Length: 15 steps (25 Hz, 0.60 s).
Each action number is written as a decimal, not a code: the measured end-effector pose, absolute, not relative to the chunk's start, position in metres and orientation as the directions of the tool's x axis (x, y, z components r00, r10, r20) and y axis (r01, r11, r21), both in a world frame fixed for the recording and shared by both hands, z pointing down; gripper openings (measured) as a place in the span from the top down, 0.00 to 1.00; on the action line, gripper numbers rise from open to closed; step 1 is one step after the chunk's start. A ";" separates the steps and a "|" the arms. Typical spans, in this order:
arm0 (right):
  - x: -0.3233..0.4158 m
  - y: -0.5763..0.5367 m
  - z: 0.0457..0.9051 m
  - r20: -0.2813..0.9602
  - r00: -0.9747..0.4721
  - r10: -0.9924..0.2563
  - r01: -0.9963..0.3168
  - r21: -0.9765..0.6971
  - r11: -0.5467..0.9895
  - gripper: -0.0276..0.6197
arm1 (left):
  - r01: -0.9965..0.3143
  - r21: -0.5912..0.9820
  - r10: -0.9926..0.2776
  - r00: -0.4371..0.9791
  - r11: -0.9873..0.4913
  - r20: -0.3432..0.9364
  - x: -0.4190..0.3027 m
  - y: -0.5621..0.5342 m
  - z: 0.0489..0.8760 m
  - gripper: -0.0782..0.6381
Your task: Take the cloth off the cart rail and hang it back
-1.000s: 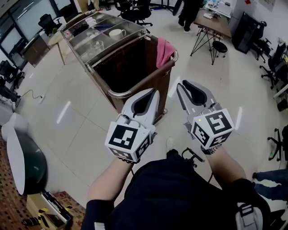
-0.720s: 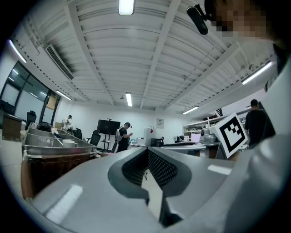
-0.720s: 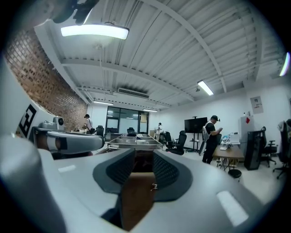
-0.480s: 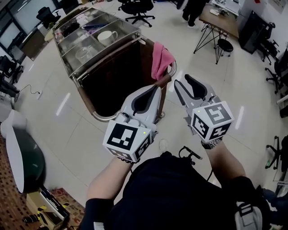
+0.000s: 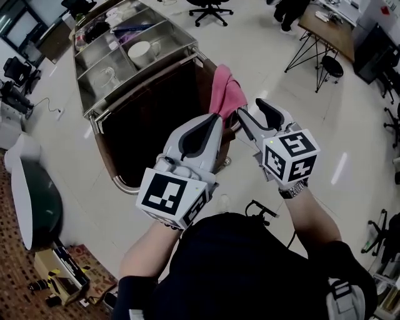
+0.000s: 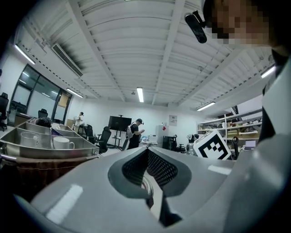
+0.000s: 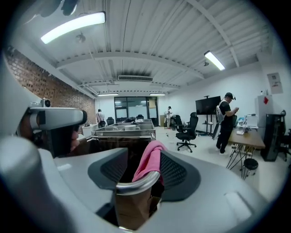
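A pink cloth (image 5: 226, 94) hangs over the steel rail (image 7: 136, 183) at the near right corner of the cart (image 5: 94, 106). My right gripper (image 5: 255, 111) is level, just right of the cloth, and open. Its jaws have just been opening. In the right gripper view the cloth (image 7: 149, 164) and the rail show in the gap ahead of the pads, which do not press on them. My left gripper (image 5: 215, 122) is shut and empty, held beside the right one, its tip close to the cloth's lower edge. In the left gripper view its pads (image 6: 157, 166) meet at the tip.
The cart top holds steel trays with a white cup (image 5: 142, 53) and a glass (image 5: 106, 78); a brown bag (image 5: 150, 119) hangs below. A desk and black stool (image 5: 331, 65) stand at the right, office chairs (image 5: 209, 5) beyond. A person (image 7: 226, 120) stands far off.
Both grippers have moved forward toward the cart, so the cloth now sits right at their tips. The right gripper's jaws stand wider apart than before.
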State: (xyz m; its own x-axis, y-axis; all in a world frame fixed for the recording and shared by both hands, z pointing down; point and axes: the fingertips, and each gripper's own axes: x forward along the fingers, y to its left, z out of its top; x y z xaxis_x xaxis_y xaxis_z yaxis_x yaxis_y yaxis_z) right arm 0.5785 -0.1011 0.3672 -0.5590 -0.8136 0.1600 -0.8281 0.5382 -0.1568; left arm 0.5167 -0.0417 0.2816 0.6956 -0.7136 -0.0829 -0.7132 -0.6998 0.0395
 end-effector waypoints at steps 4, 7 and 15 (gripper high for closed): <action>0.582 -0.129 0.392 0.200 -0.581 -0.789 -0.813 -0.185 0.552 0.62 | -0.729 0.042 -0.730 0.681 -0.684 -0.065 0.524 -0.067 0.291 0.89; 0.581 -0.141 0.407 0.230 -0.600 -0.767 -0.800 -0.205 0.564 0.62 | -0.736 0.046 -0.738 0.673 -0.675 -0.057 0.527 -0.081 0.294 0.89; 0.573 -0.157 0.438 0.286 -0.619 -0.732 -0.785 -0.232 0.574 0.68 | -0.753 0.059 -0.755 0.654 -0.656 -0.041 0.519 -0.102 0.308 0.89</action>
State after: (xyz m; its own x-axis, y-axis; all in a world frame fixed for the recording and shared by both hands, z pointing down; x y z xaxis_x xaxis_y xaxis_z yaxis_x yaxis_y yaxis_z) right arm 0.5725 -0.1569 0.4379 -0.6188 -0.7317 0.2859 -0.7855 0.5736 -0.2324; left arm 0.5194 -0.1020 0.3080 0.6544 -0.7551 -0.0411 -0.7528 -0.6556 0.0593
